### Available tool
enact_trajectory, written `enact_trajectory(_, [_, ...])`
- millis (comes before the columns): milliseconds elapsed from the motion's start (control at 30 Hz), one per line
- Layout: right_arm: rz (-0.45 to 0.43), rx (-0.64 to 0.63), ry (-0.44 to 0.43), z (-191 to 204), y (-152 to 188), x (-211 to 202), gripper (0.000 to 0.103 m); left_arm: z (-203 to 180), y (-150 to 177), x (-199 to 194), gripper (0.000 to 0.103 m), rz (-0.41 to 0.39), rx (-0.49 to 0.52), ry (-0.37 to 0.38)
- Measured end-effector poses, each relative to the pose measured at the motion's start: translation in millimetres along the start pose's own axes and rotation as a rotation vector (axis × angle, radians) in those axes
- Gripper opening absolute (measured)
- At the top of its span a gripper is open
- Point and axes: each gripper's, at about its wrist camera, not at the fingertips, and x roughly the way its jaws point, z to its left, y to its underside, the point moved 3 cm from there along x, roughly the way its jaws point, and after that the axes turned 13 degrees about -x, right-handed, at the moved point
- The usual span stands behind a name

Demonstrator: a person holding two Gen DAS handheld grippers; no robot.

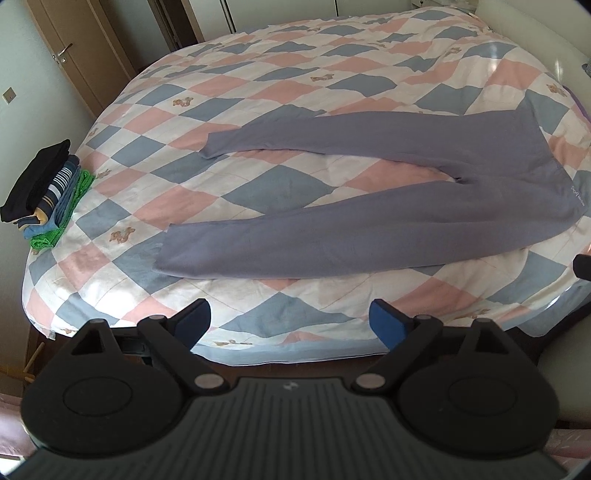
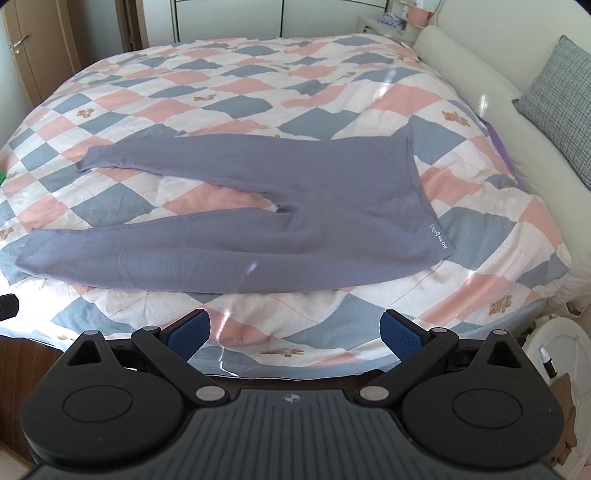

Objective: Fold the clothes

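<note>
Grey leggings point(image 2: 236, 236) flat on quilt point(image 2: 332, 92)

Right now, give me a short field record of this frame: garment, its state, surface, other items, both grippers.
garment: grey-purple leggings
state: spread flat, legs apart, unfolded, waistband toward the headboard side
surface: checkered quilt
other items: stack of folded clothes at the bed's left edge; grey pillow
left gripper: open, empty, short of the leggings
right gripper: open, empty, short of the leggings

A home bedroom: quilted bed point(image 2: 332, 92), cushion point(image 2: 561, 99), probably wardrobe doors point(image 2: 229, 18).
</note>
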Motion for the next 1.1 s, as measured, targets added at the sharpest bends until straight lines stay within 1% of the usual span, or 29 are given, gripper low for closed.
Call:
enact_trajectory(300, [0.030,0.027,0.026,17,-2,7,0.101,18,-4,10,0.091,0.021,0.012,0.003])
enact_trajectory(700, [0.074,0.018,0.021,17,-11,20,0.101,10,-14,28,0.091,0.071,0.010,-0.009])
enact_trajectory(900, [0.106,0.008,0.013,4,-20,41,0.101,-7,-35,50,0.091,0.097,-0.006,-0.038])
enact_trajectory(1100, [0.116,-0.018,-0.013,-20,-47,69,0.101,-32,-72,69,0.091,0.089,-0.038,-0.075])
